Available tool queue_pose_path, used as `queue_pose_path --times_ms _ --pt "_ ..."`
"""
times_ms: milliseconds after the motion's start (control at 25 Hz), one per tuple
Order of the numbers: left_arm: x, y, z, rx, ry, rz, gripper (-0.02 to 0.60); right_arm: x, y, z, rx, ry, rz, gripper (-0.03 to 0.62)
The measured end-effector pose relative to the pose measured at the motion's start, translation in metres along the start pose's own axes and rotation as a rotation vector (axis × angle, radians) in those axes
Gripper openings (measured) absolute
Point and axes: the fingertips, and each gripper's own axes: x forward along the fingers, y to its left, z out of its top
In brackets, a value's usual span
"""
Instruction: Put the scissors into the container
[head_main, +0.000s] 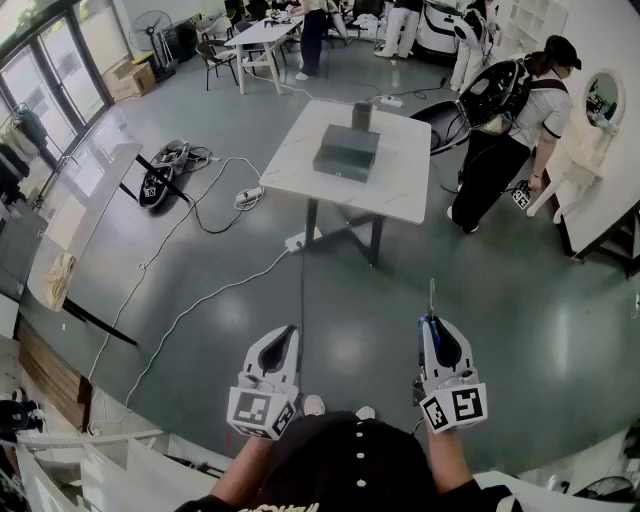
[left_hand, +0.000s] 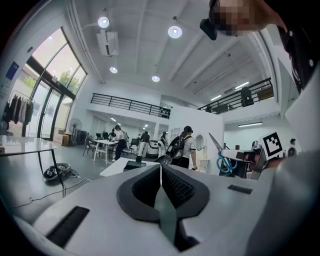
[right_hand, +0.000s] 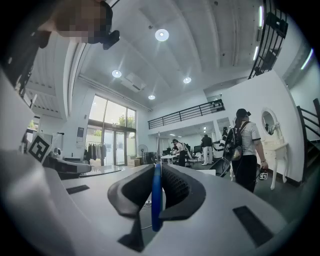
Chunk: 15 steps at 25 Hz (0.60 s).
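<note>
Scissors (head_main: 432, 300) with blue handles stick forward out of my right gripper (head_main: 433, 326), which is shut on them; the blades point ahead. In the right gripper view a blue handle (right_hand: 155, 200) stands edge-on between the pads. The left gripper view shows the scissors (left_hand: 223, 159) off to its right. My left gripper (head_main: 289, 334) is held level beside the right one, jaws closed together with nothing between them (left_hand: 160, 168). Ahead, across bare floor, a white table (head_main: 400, 185) bears a dark cup-like container (head_main: 361, 114) and a dark flat box (head_main: 347, 152).
A person with a backpack (head_main: 505, 125) bends at a white cabinet right of the table. Cables and a power strip (head_main: 297, 240) lie on the floor left of and under the table. A long glass table (head_main: 90, 200) stands at the left.
</note>
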Motion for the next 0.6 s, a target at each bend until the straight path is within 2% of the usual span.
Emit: queue_pose_path --times_ms 600 --pt "-0.003 0.016 0.007 0.002 -0.007 -0.019 0.032 0.012 0.019 0.002 0.025 -0.024 0.006 0.057"
